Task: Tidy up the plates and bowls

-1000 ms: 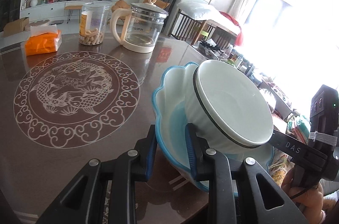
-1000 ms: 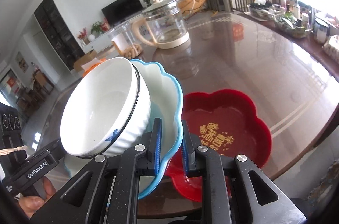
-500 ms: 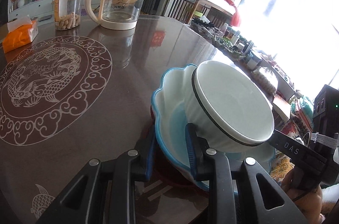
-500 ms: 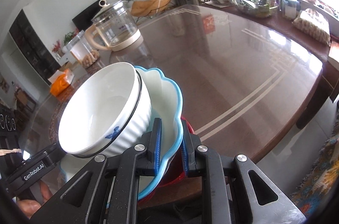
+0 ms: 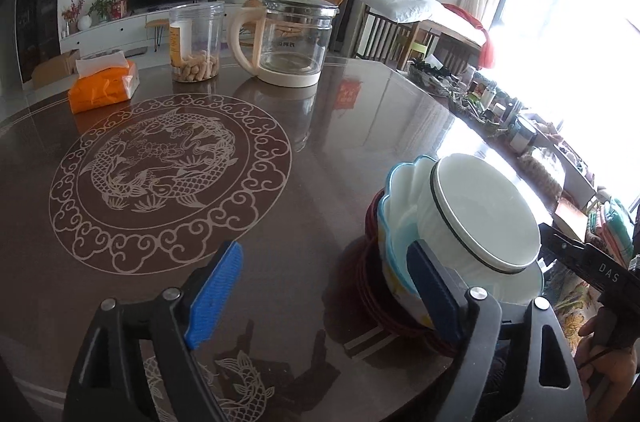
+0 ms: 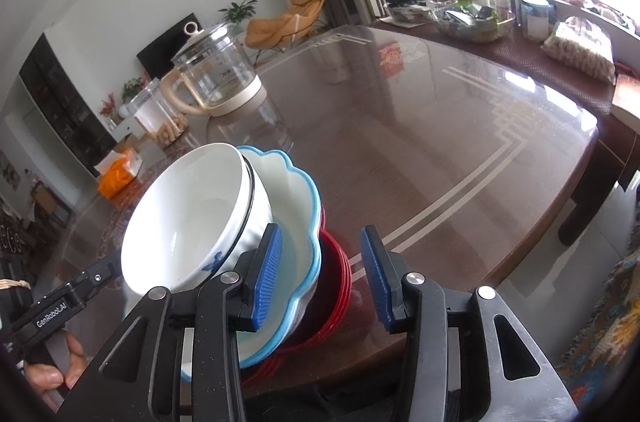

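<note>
Now both of your hand-held grippers have just been opening, and the stack sits on the near right part of the surface on its own: the white bowl nests in the blue-rimmed scalloped plate, and that rests in the red scalloped plate.

Your left hand-held gripper stands wide open. The stack lies to its right, with the right pad just beside the blue-rimmed plate's near wall; you cannot tell from this view whether it touches. Its left pad is over bare surface, well apart from any dish.

Your right hand-held gripper is parted too, gripping nothing. Seen from its own camera, the rims of the blue-rimmed scalloped plate and the red scalloped plate pass between its pads, the left pad inside the blue-rimmed plate next to the white bowl, the right pad outside the red rim; neither presses on them.

The stack looks tilted in both views, the bowl's mouth facing up and toward you, though fisheye distortion may exaggerate that. Round dishes have no long axis to line up with, so what matters is the rim: it runs straight through your right jaws, which makes that hand the more entangled one. Probably the release is done, and pulling straight back along the fingers should clear the rims without nudging them. The glass kettle and jar stand well apart at the far side.
</note>
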